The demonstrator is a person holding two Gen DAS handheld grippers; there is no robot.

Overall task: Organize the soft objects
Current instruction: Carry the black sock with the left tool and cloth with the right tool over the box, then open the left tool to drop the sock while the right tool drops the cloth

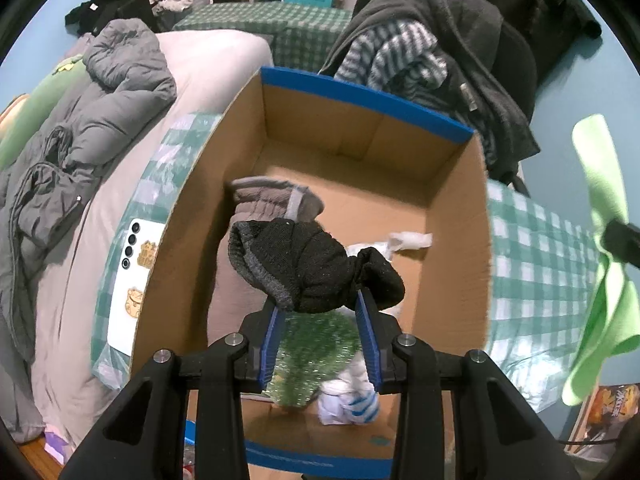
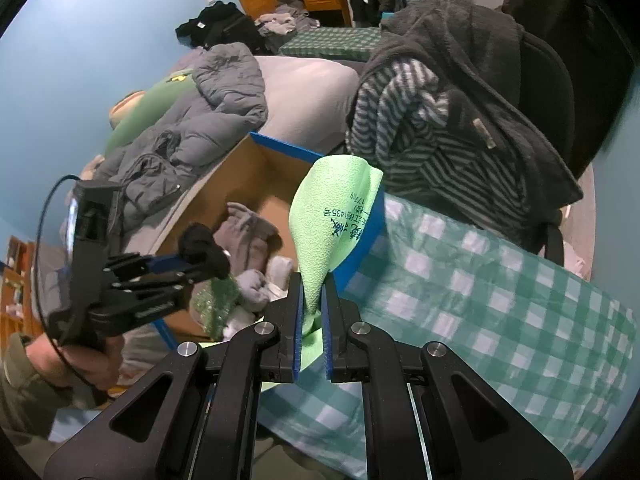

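Observation:
My left gripper [image 1: 320, 304] is shut on a black sock bundle [image 1: 316, 266] and holds it above the open cardboard box [image 1: 360, 92] with a blue rim. In the right wrist view the left gripper [image 2: 200, 260] holds the black sock bundle [image 2: 202, 248] over the box [image 2: 280, 148]. My right gripper [image 2: 313, 292] is shut on a light green cloth [image 2: 336, 208] with dark print, held beside the box's right edge. The cloth shows at the right of the left wrist view [image 1: 604, 240]. Inside the box lie grey gloves [image 1: 272, 200], white socks [image 1: 400, 240], a green glittery item [image 1: 316, 356] and a blue-striped sock [image 1: 356, 400].
The box stands on a green checked cloth [image 2: 480, 300]. A white phone [image 1: 132, 280] lies left of the box. A bed with a grey jacket [image 1: 80, 140] is to the left. A chair draped with striped and dark clothes [image 1: 420, 52] stands behind the box.

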